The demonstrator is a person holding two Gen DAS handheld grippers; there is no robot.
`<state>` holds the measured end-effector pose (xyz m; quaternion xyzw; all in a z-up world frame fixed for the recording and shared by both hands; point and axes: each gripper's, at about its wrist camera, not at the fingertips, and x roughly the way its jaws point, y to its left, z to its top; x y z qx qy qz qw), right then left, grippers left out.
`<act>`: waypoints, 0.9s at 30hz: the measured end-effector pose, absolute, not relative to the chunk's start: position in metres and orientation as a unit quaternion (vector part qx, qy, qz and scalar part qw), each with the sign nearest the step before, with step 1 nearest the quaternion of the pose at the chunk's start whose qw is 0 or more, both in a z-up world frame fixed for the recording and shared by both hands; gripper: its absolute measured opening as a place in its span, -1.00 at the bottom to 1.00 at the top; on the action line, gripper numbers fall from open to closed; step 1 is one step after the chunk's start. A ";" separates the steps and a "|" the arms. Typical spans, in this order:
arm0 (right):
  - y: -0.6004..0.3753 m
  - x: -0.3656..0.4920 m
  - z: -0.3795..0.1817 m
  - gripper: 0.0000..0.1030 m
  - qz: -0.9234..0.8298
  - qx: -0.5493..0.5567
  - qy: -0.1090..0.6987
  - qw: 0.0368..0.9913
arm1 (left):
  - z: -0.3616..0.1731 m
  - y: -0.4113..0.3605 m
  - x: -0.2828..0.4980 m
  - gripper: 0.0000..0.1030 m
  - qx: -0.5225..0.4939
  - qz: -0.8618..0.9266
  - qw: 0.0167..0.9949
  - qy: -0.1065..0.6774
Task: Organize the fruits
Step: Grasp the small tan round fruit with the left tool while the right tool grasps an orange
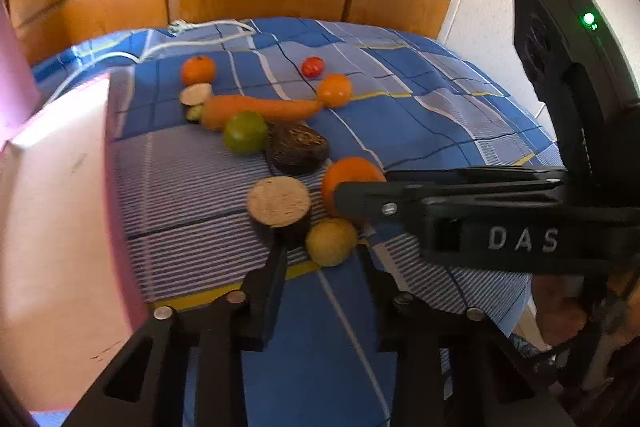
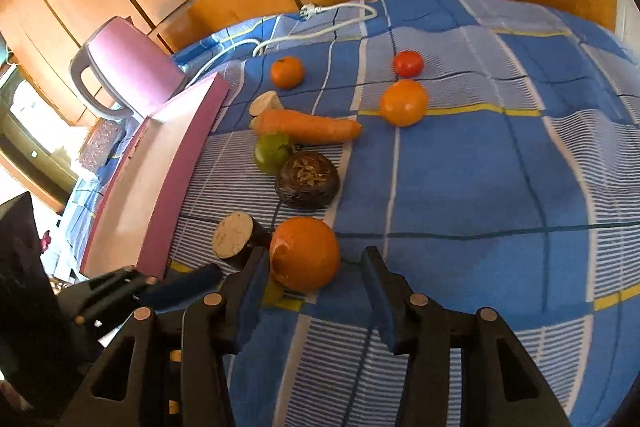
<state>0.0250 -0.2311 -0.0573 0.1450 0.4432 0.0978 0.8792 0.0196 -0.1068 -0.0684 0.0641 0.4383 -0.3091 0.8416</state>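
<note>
An orange (image 2: 306,253) with torn peel lies on the blue checked bedspread (image 2: 480,187). My right gripper (image 2: 316,267) hangs over it, open; its left finger (image 2: 256,267) is at the orange's side and cloth shows before the right finger. In the left wrist view that gripper reaches in from the right across the orange (image 1: 348,171). A small yellow fruit (image 1: 331,241) sits just past my left gripper (image 1: 324,255), whose jaws stand narrowly apart with nothing between them. A cut dark vegetable piece (image 1: 279,201) lies by the left fingertip.
Farther back lie a dark round fruit (image 2: 308,179), a green fruit (image 2: 272,153), a carrot (image 2: 308,127), two orange fruits (image 2: 404,102) (image 2: 287,71) and a tomato (image 2: 408,63). A pink tray (image 2: 160,179) borders the left; a white cable (image 2: 320,27) lies behind.
</note>
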 end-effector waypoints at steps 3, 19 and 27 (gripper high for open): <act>-0.227 0.032 -0.060 -0.06 0.106 0.145 0.447 0.876 | -0.071 -0.113 0.023 -0.39 0.063 -0.307 0.845 0.434; -0.230 0.029 -0.063 -0.25 0.088 0.098 0.440 0.888 | -0.073 -0.111 0.025 -0.51 0.039 -0.298 0.854 0.424; -0.226 0.021 -0.060 -0.27 0.076 0.088 0.442 0.889 | -0.062 -0.098 0.018 -0.52 0.024 -0.287 0.864 0.413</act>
